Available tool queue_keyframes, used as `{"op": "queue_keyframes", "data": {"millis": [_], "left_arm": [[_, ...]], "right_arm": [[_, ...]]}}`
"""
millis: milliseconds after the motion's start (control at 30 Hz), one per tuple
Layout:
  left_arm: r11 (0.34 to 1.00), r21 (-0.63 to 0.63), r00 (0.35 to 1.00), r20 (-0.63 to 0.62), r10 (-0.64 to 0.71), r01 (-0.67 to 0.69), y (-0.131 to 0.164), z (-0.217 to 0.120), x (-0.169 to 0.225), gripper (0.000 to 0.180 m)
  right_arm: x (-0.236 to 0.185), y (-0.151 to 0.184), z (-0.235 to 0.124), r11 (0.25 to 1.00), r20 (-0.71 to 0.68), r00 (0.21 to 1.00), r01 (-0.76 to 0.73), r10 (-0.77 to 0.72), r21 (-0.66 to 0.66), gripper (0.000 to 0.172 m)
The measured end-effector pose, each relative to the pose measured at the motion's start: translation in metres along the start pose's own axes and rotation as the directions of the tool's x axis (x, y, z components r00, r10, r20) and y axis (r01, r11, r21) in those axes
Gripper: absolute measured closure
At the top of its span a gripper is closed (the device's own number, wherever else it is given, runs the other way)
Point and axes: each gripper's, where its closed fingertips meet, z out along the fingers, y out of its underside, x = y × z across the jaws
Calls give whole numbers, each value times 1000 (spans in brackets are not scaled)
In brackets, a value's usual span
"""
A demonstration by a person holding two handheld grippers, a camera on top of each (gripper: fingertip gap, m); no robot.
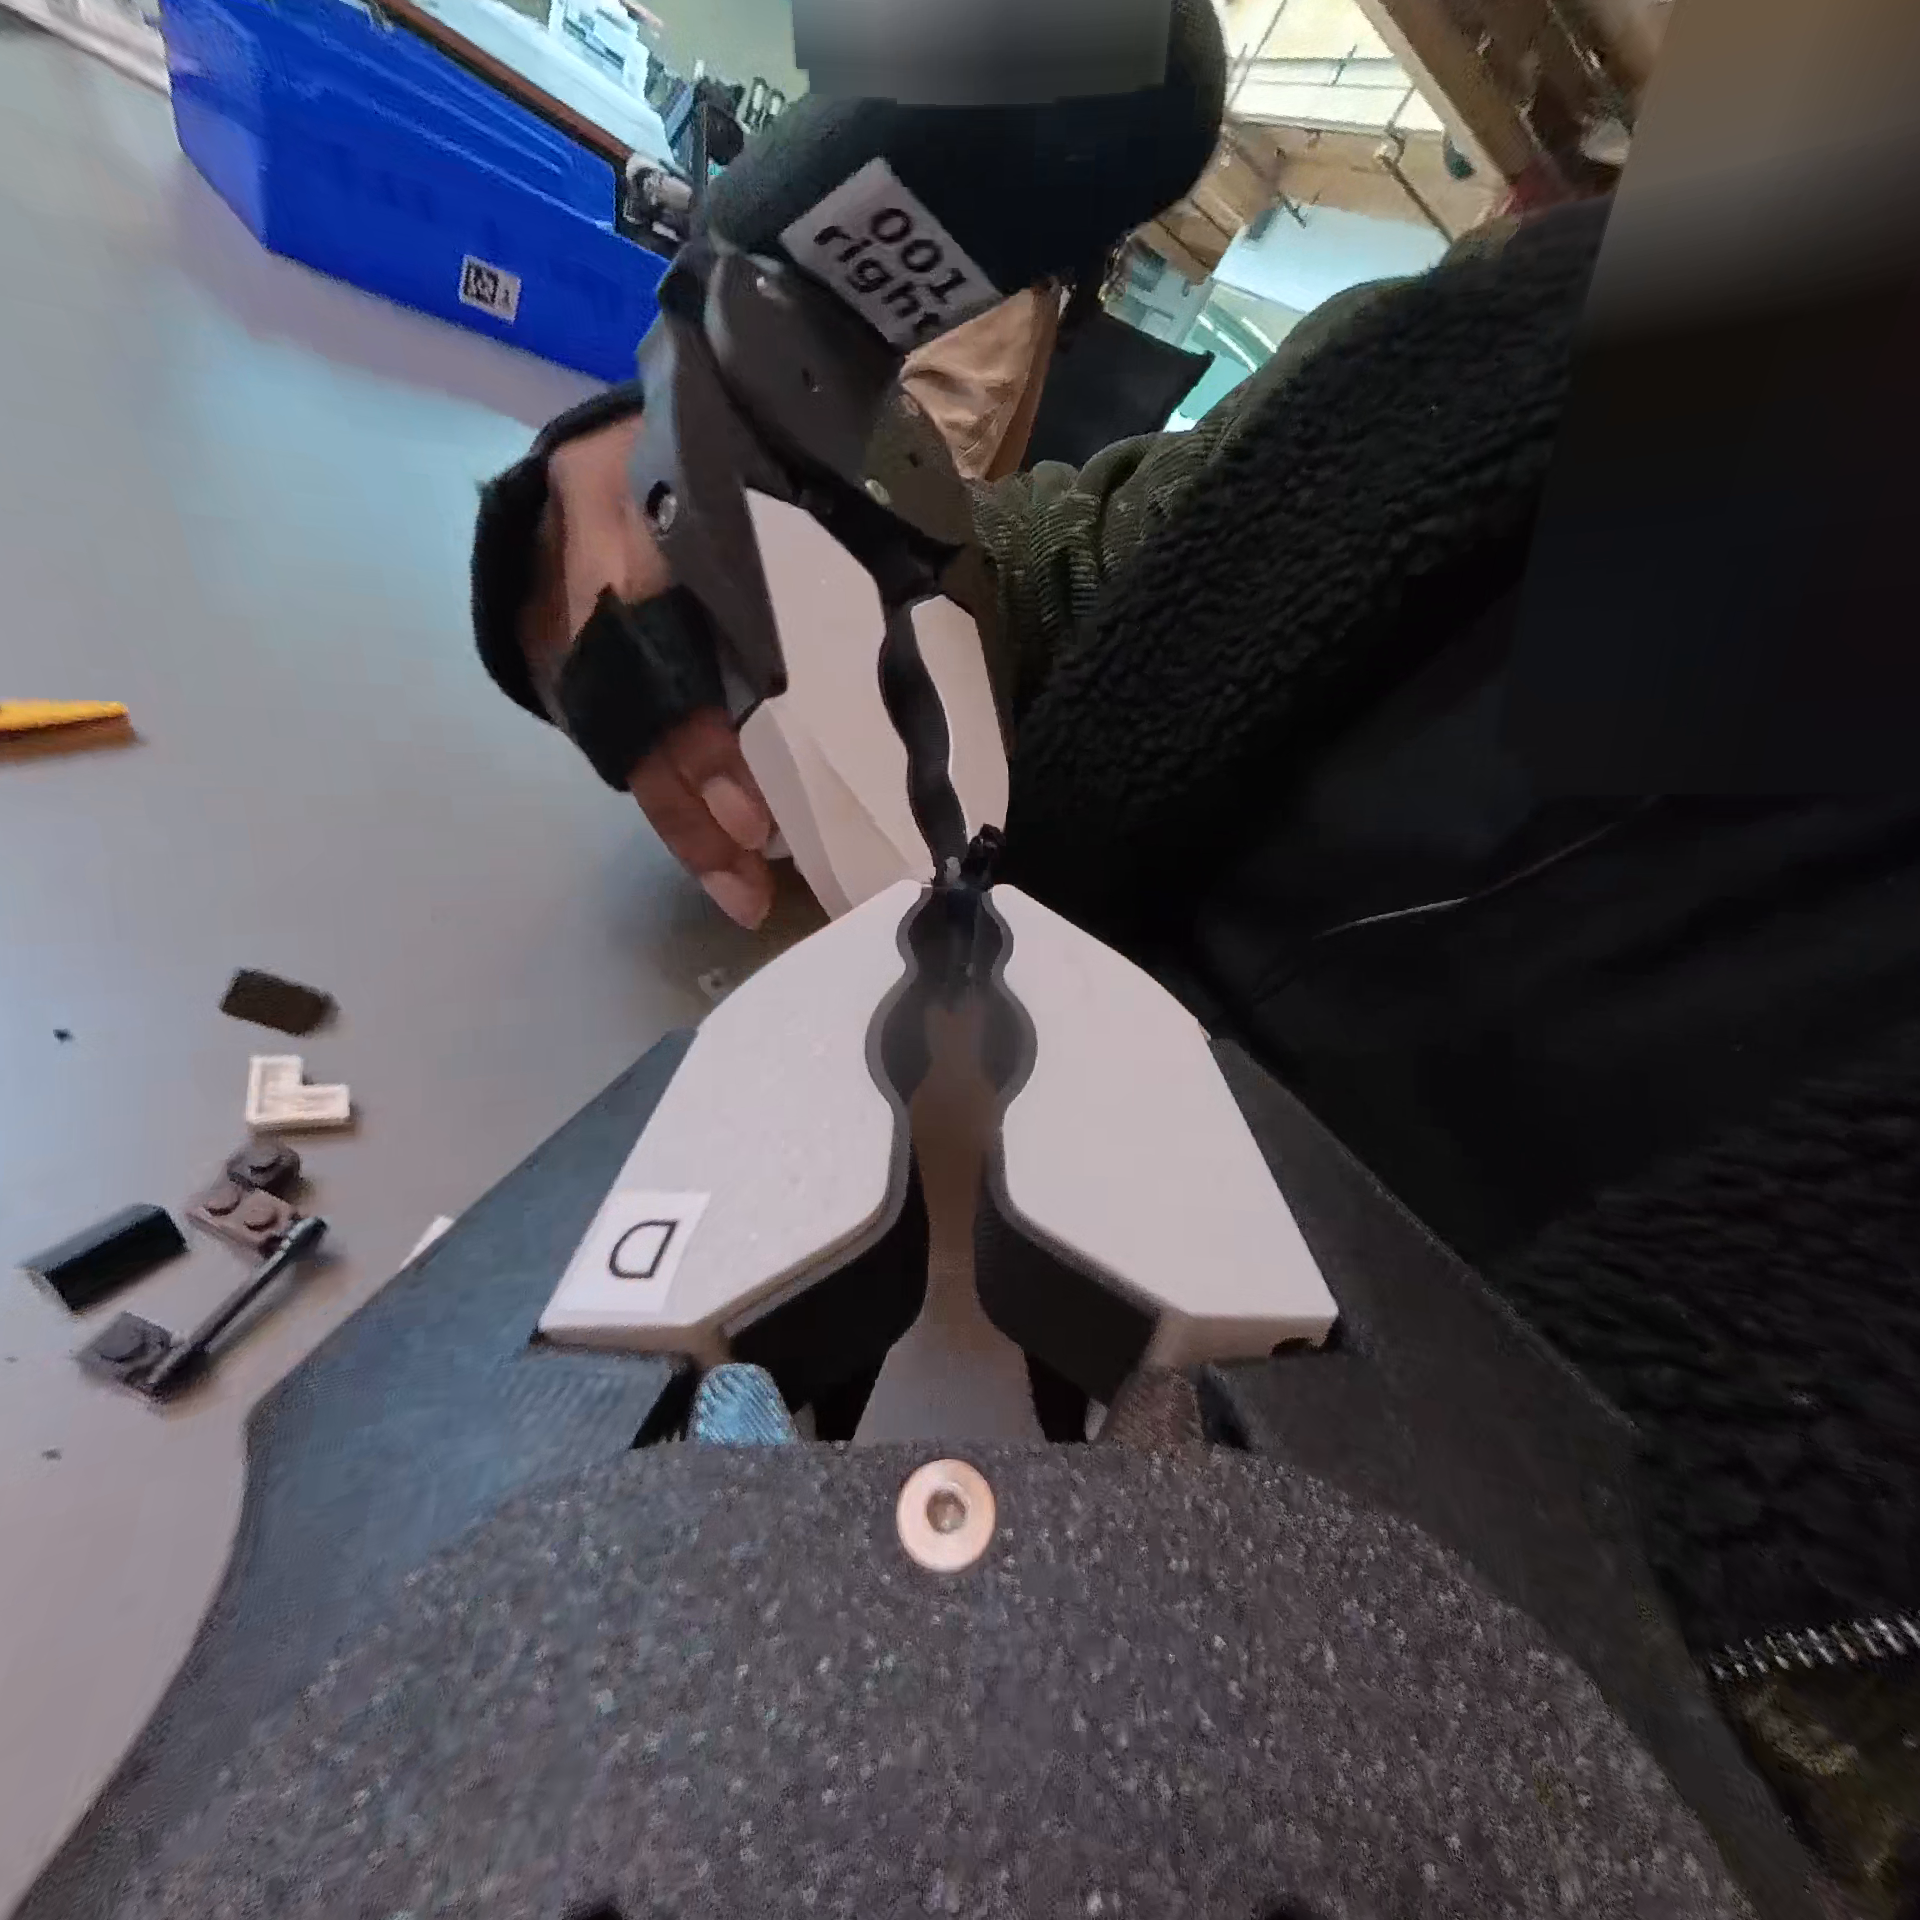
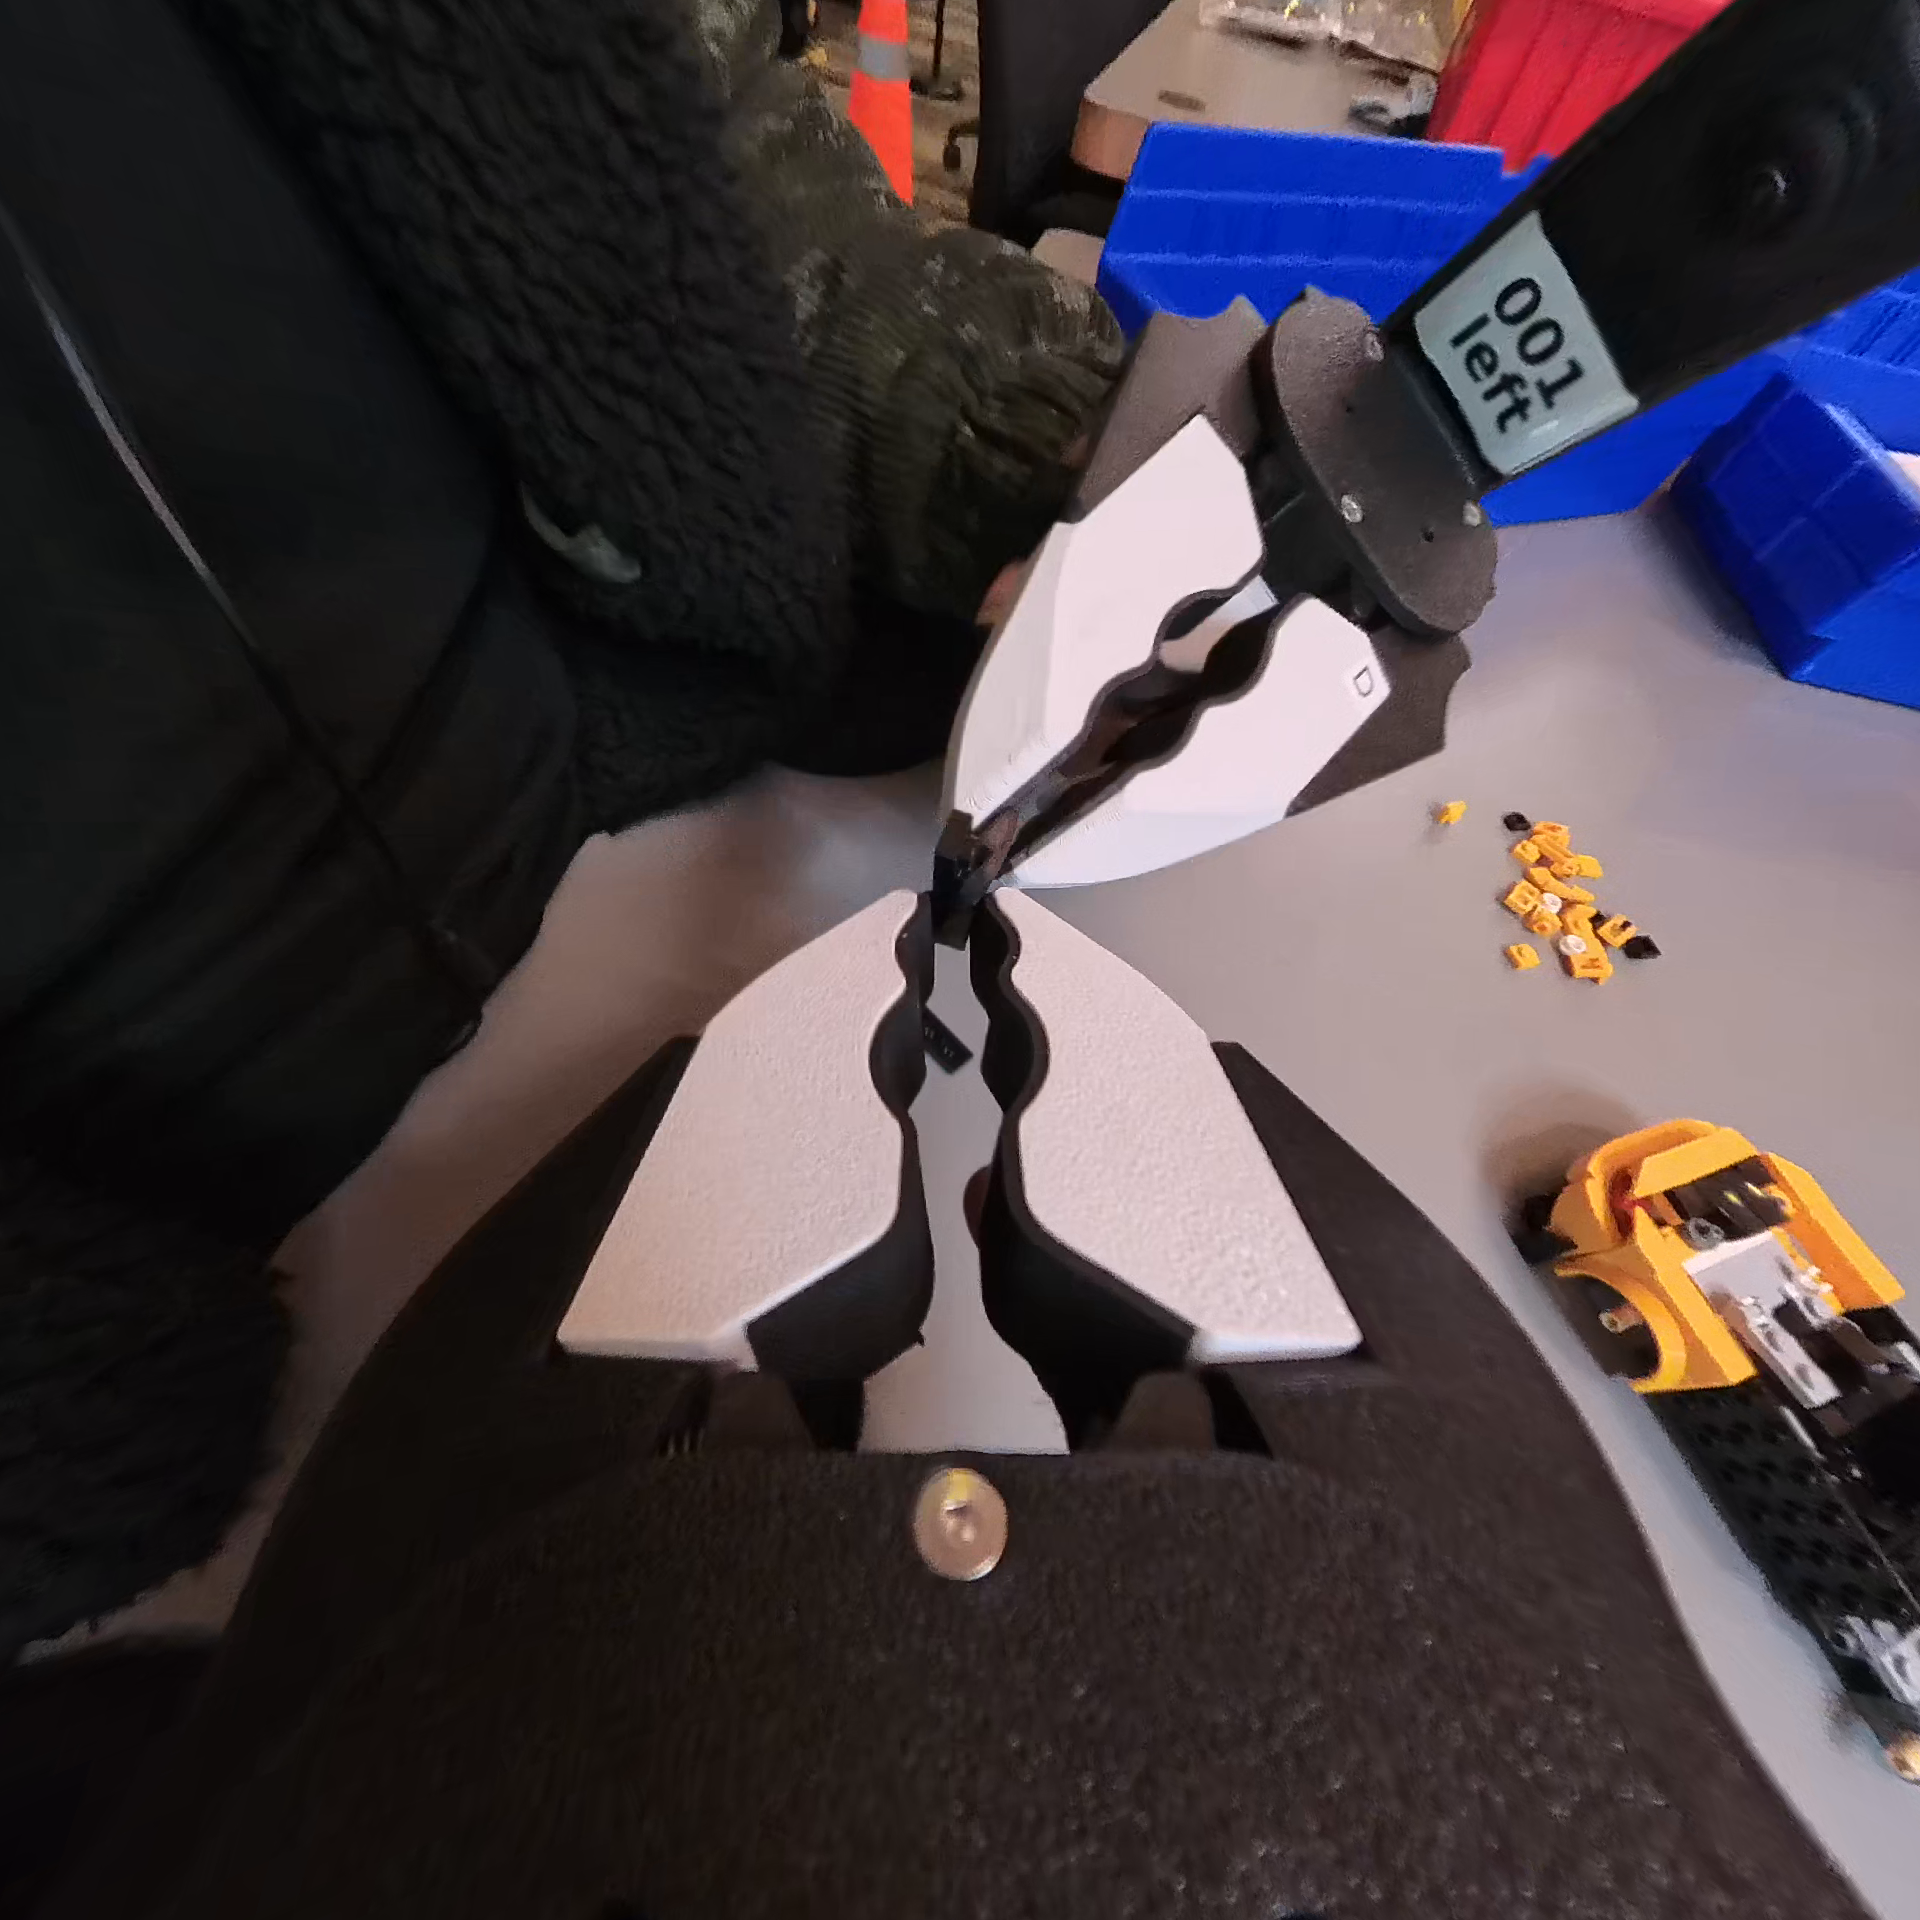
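My left gripper [image 1: 961, 899] is shut on a small black piece [image 1: 975, 857] that sticks out past its white fingertips. My right gripper [image 2: 951, 914] is shut on a small black piece [image 2: 951, 883] held upright at its tips. The two grippers meet tip to tip above the grey table [image 2: 1299, 987], and the black pieces touch there. In the left wrist view the right gripper [image 1: 951, 831] comes down from above. In the right wrist view the left gripper [image 2: 992, 831] comes in from the upper right. I cannot tell where one black piece ends and the other begins.
A yellow and black brick vehicle [image 2: 1714, 1299] and a pile of small yellow pieces [image 2: 1558, 904] lie to the right. Loose dark pieces [image 1: 249, 1216], a white L-shaped piece [image 1: 296, 1091] and blue bins [image 1: 416, 156] are on the left. A flat black piece [image 2: 945, 1049] lies under my right gripper. Only a small space, under 4 cm, lies between the two pairs of fingers.
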Motion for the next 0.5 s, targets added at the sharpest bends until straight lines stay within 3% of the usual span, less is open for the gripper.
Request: {"op": "queue_keyframes", "data": {"millis": [67, 167, 333, 433, 500], "left_arm": [[995, 67, 996, 43, -83, 80, -9, -2, -11, 177], [998, 39, 992, 112, -53, 49, -10, -5, -21, 176], [999, 50, 968, 252, 5, -18, -11, -21, -35, 177], [994, 55, 953, 295, 73, -93, -16, -24, -32, 161], [986, 41, 938, 316, 141, -161, -20, -23, -26, 162]], "right_arm": [[-7, 8, 6, 999, 32, 999, 21, -20, -44, 165], [-12, 12, 20, 992, 26, 996, 93, -91, -84, 165], [11, -1, -5, 1000, -57, 998, -2, 3, 25, 165], [22, -5, -14, 995, -92, 994, -43, 51, 88, 165], [27, -6, -19, 989, -95, 991, -79, 90, 122, 165]]}}
